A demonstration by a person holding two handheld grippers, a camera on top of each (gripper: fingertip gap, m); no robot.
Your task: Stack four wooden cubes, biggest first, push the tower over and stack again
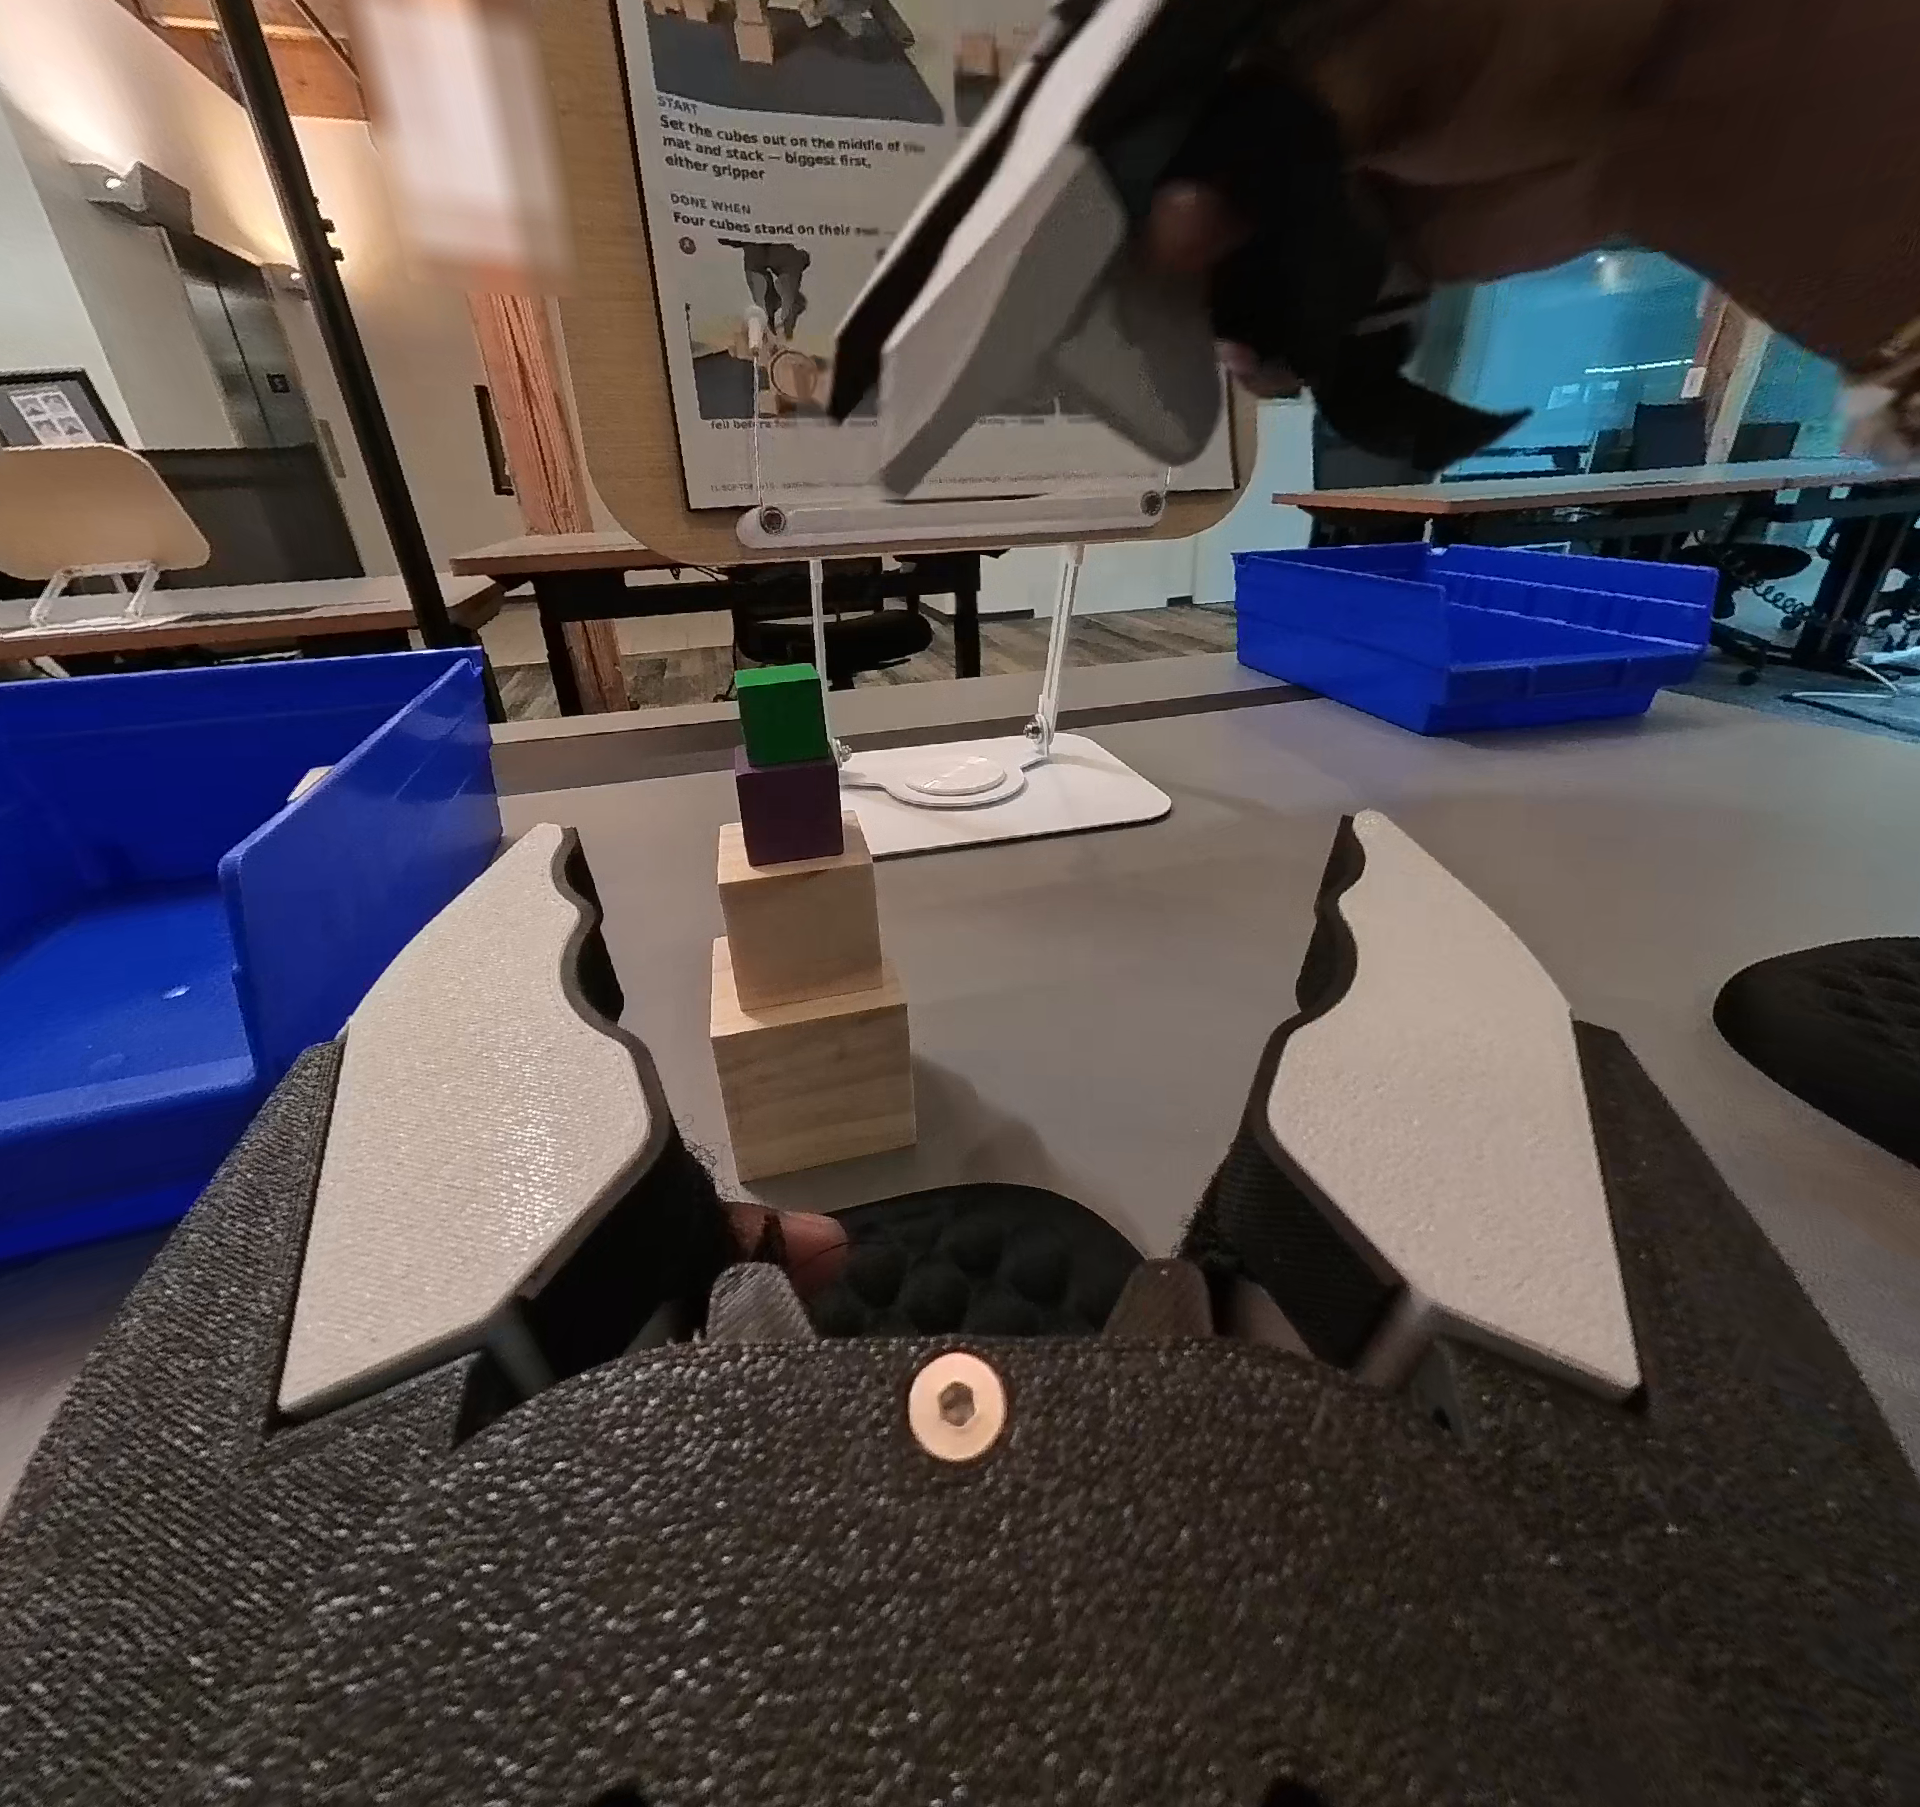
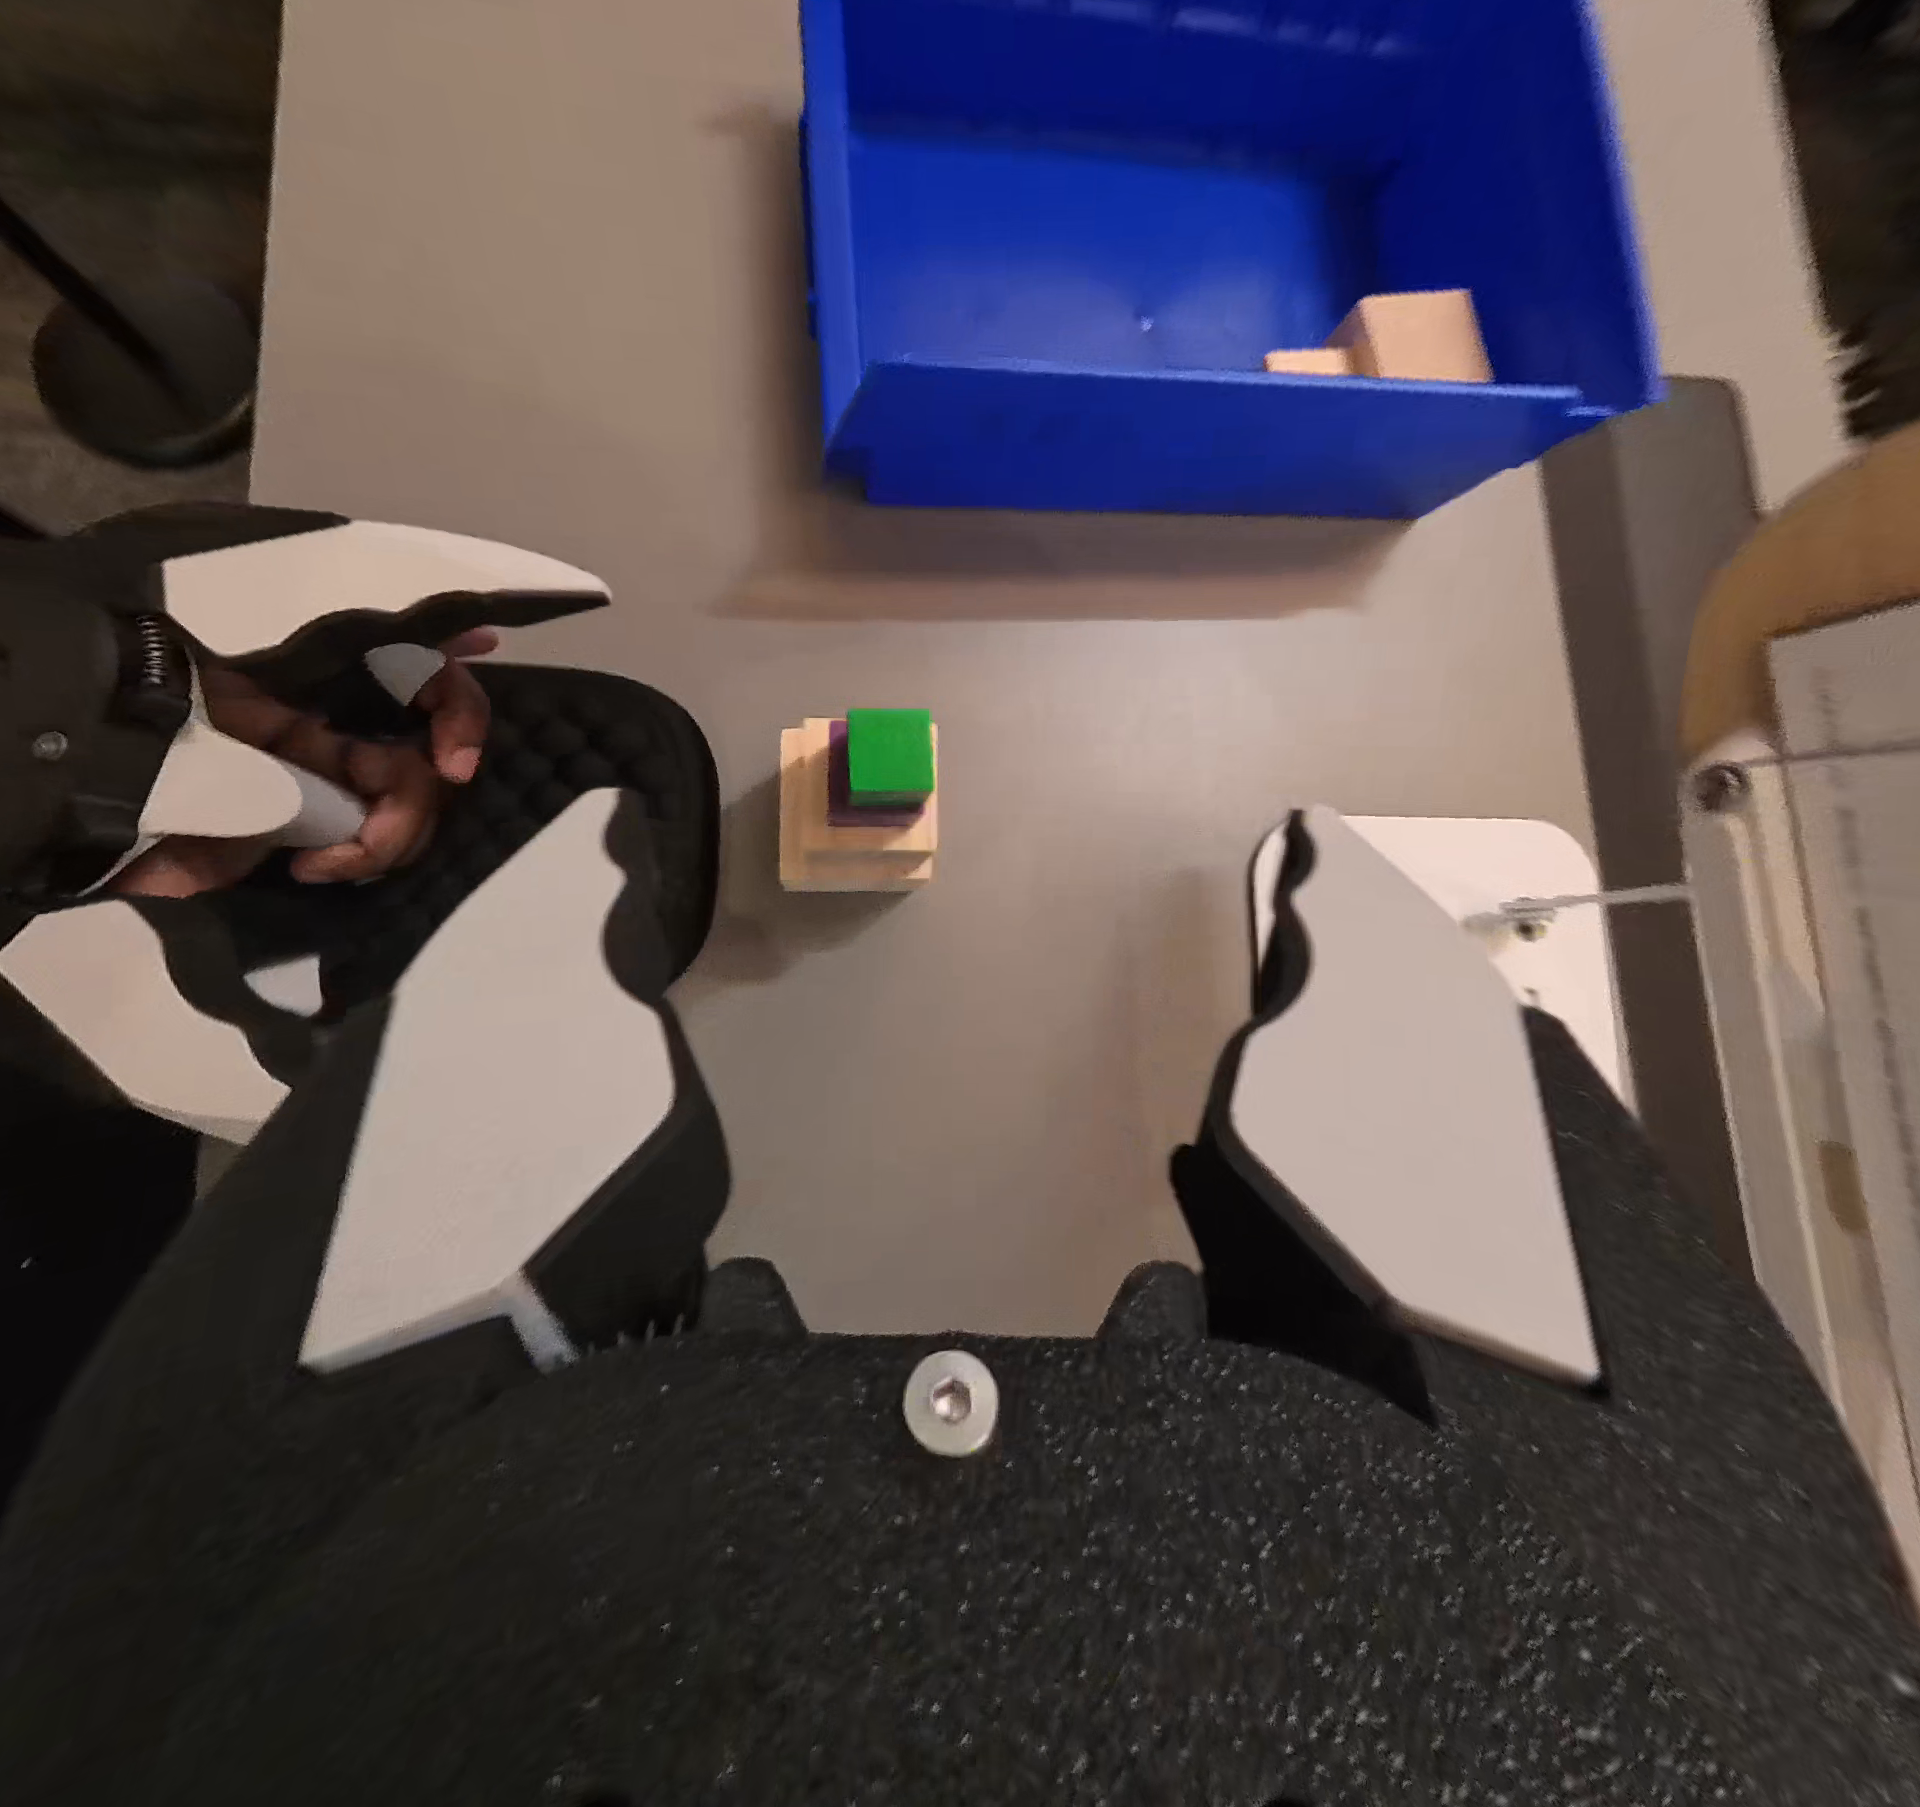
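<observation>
My left gripper [image 1: 961, 884] spreads its fingers wide and bare, low before the block stack [image 1: 805, 936] on the tabletop [image 1: 1351, 926]. My right gripper [image 2: 956, 874], fingers likewise open and bare, hangs above the stack's green cube [image 2: 888, 755], well clear of it.

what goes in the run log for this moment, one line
left tool: open, level with stack | right tool: open, above green cube | stack: green, purple cube, two wooden cubes

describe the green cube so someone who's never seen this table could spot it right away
On the grey table, between the two blue bins, one of them beside it, stands a stack of four cubes. The green cube is the top one, resting on a purple cube above two plain wooden cubes. It is the smallest in the stack and the only green thing on the table.
</observation>
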